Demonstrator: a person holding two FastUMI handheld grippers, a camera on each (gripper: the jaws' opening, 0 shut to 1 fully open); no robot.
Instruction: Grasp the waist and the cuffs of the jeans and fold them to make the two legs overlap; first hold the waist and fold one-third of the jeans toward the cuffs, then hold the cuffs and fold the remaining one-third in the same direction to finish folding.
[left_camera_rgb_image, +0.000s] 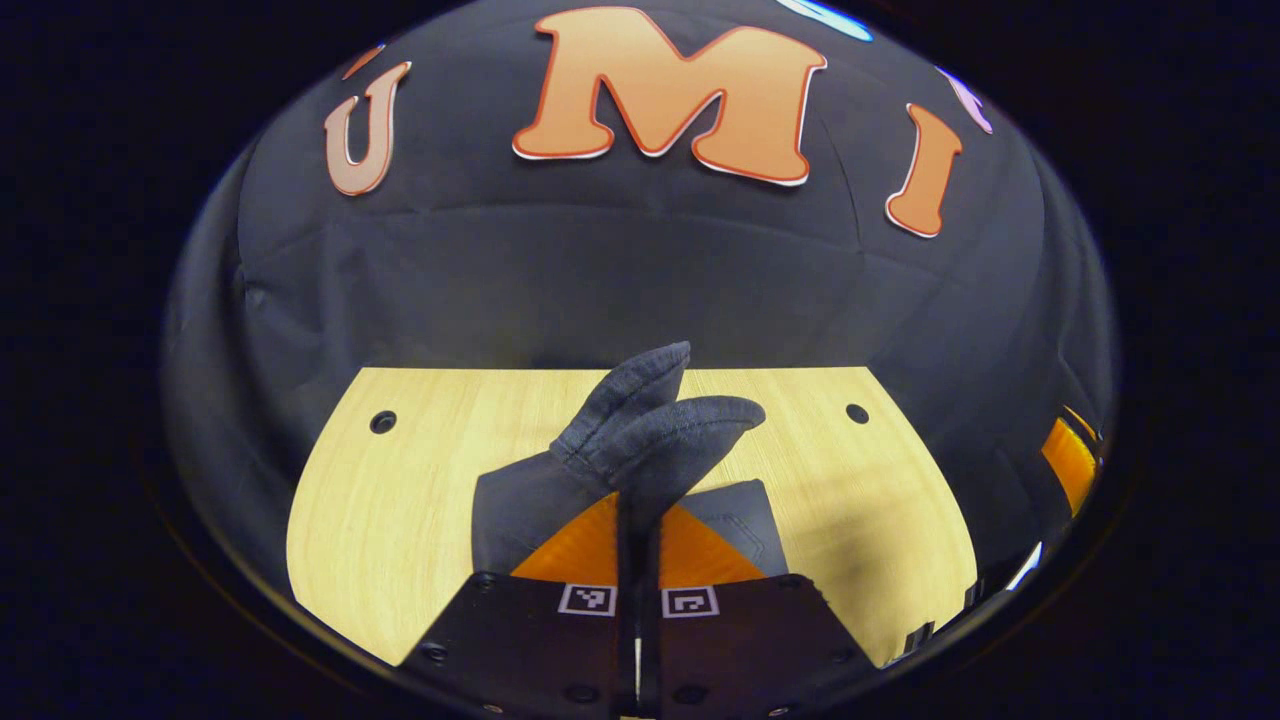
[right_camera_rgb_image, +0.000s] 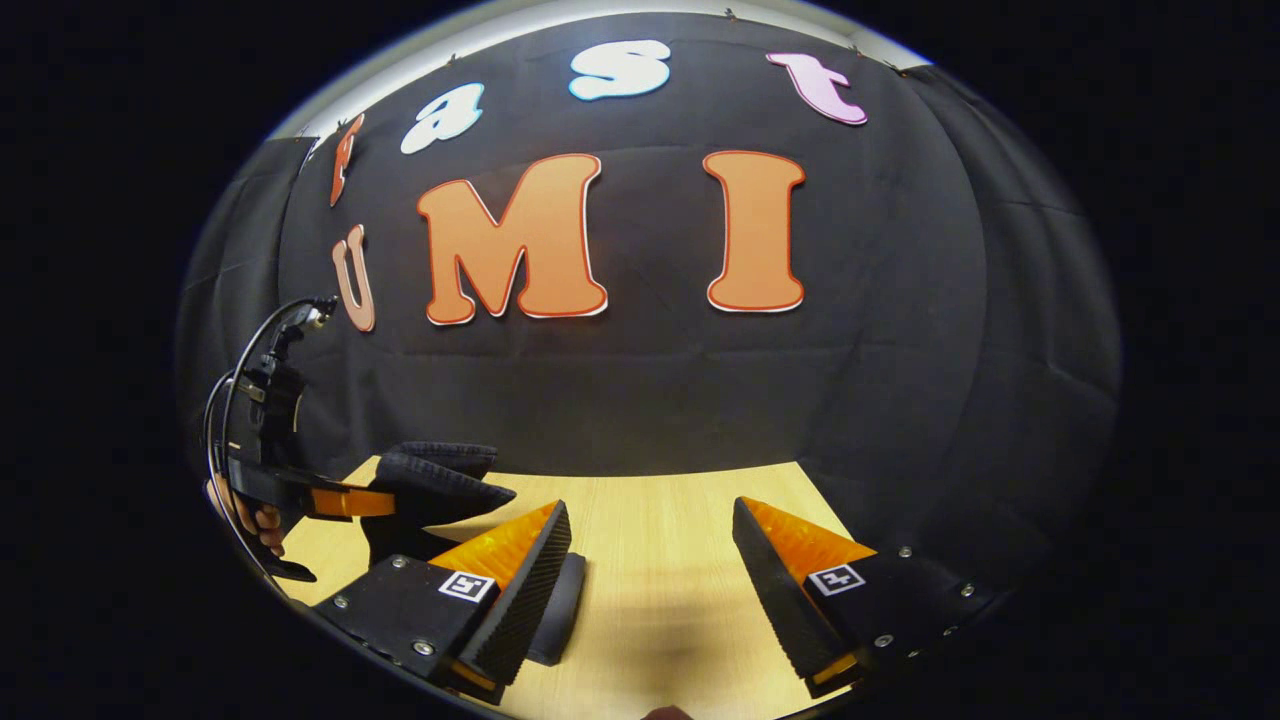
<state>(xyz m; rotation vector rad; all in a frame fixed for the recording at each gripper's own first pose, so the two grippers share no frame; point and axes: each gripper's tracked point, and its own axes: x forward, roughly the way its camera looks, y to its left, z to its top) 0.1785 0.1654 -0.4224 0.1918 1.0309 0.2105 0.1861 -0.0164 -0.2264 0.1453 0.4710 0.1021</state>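
two fingers of the left gripper (left_camera_rgb_image: 638, 500) are pressed together at six o'clock in the left gripper view, clamping a bunch of the jeans (left_camera_rgb_image: 640, 430) between them. the dark denim rises from the fingers toward twelve o'clock, with two rounded folds of cloth sticking up, one leaning to eleven and one to two o'clock. more of the jeans hangs down behind the fingers onto the pale wooden worktop (left_camera_rgb_image: 400, 500), to seven o'clock and five o'clock of the grip. two small dark holes sit in the worktop near its far corners, at ten o'clock and two o'clock.

in the right gripper view the right gripper (right_camera_rgb_image: 650, 560) has its fingers spread wide apart, nothing between them, just the bare worktop (right_camera_rgb_image: 660, 600) below. a dark edge of the jeans (right_camera_rgb_image: 430, 480) lies just beside the left-hand finger at seven o'clock. farther off at nine o'clock, the left gripper (right_camera_rgb_image: 385, 502) holds a lifted bunch of the denim, and a hand (right_camera_rgb_image: 258, 522) grips its handle, with a cable looping above it.
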